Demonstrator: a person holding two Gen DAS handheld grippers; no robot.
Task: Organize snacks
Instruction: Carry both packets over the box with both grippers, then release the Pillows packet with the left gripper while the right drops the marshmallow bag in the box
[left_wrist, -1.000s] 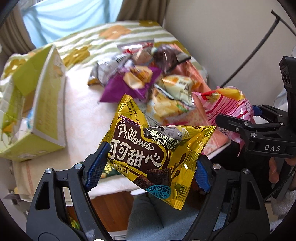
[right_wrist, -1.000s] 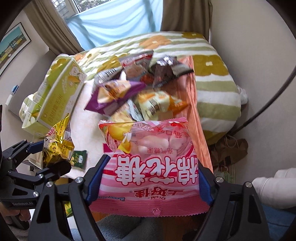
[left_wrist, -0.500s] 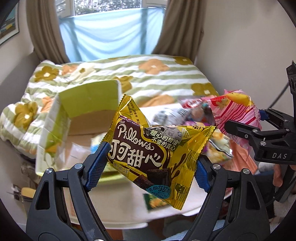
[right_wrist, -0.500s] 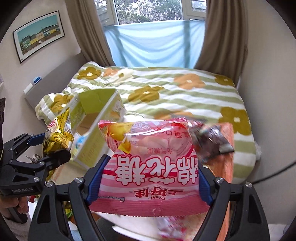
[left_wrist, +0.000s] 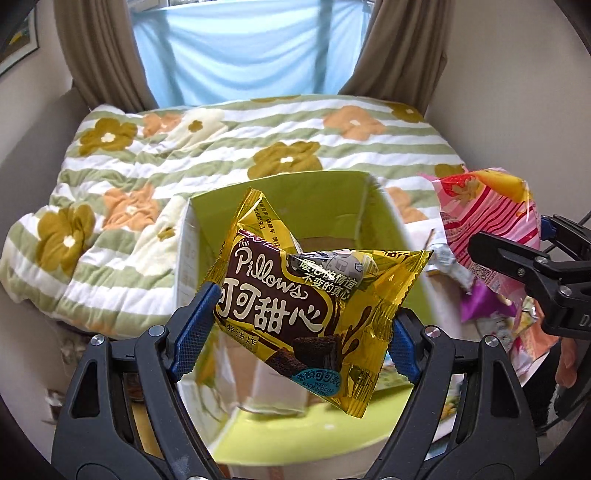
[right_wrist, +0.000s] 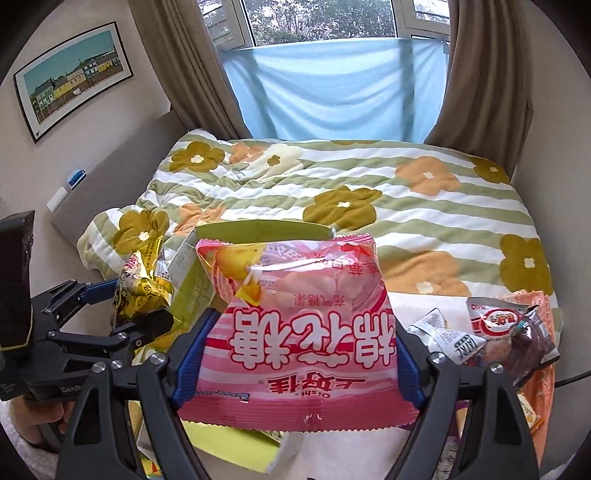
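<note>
Carrying snacks above the open green box (left_wrist: 373, 206) by the bench's bed-side edge, left hand-held gripper (left_wrist: 295, 325) clamps the gold Pillows pack (left_wrist: 314, 295), right hand-held gripper (right_wrist: 291, 354) the pink marshmallow bag (right_wrist: 295, 332); slippery film might slide out, missing the box.

A bed (right_wrist: 369, 206) under a flowered striped quilt, brown curtains (right_wrist: 192, 74) flanking a window (right_wrist: 321, 18) (daylit), framed picture (right_wrist: 74, 81) on the wall.
</note>
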